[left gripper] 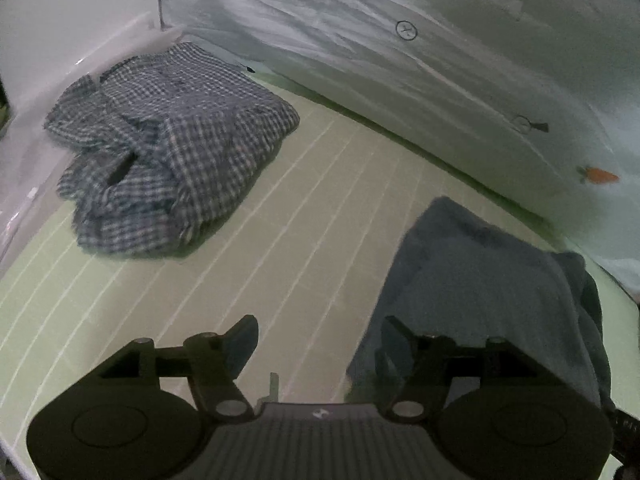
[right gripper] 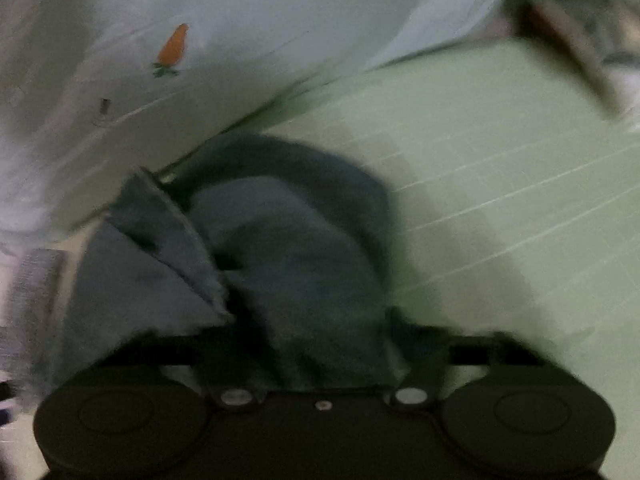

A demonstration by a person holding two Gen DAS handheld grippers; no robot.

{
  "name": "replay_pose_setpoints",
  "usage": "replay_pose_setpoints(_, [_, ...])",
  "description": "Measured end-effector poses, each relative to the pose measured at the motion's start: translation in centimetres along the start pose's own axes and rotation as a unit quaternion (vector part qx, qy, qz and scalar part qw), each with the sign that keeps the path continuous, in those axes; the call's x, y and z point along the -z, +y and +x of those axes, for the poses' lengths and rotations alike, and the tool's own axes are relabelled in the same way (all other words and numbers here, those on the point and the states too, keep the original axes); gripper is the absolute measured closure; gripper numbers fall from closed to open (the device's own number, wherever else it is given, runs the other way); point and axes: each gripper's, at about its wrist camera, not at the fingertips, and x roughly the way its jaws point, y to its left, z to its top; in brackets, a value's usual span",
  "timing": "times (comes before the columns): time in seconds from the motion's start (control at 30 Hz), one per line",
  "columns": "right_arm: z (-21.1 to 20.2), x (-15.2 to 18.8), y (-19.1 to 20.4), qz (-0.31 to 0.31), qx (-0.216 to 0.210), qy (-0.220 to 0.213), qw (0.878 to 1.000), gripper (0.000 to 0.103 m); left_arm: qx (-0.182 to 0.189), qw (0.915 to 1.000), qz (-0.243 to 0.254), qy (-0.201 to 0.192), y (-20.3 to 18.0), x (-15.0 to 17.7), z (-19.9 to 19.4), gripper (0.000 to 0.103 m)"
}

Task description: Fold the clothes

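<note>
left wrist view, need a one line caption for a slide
Open left tongs hover over the green mat, beside a dark blue garment, with a folded checked shirt lying farther back.

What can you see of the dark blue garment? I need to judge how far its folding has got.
The dark blue garment looks like soft, fuzzy knit or fleece. It lies bunched on the green gridded mat, near the pale cloth backdrop. In the right wrist view it is humped, with a lighter flap turned up beside the hump. The open left gripper sits at its near edge; the right gripper's fingers are hidden under cloth, and that view is blurred.
</note>
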Motion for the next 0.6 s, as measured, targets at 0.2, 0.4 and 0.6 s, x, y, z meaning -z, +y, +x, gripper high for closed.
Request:
replay_pose_setpoints(0.2, [-0.6, -4.4, 2.4, -0.176, 0.088, -0.096, 0.976, 0.090, 0.000, 0.9991, 0.043, -0.003, -1.2, -1.5, 1.1, 0.034])
replay_pose_setpoints(0.4, [-1.2, -7.4, 2.3, -0.174, 0.207, -0.153, 0.951, 0.053, -0.005, 0.9995, 0.023, 0.023, 0.0, 0.6, 1.7, 0.034])
replay_pose_setpoints(0.6, [-2.9, -2.5, -0.8, -0.019, 0.124, -0.140, 0.982, 0.023, -0.005, 0.9995, 0.013, 0.028, 0.7, 1.5, 1.0, 0.034])
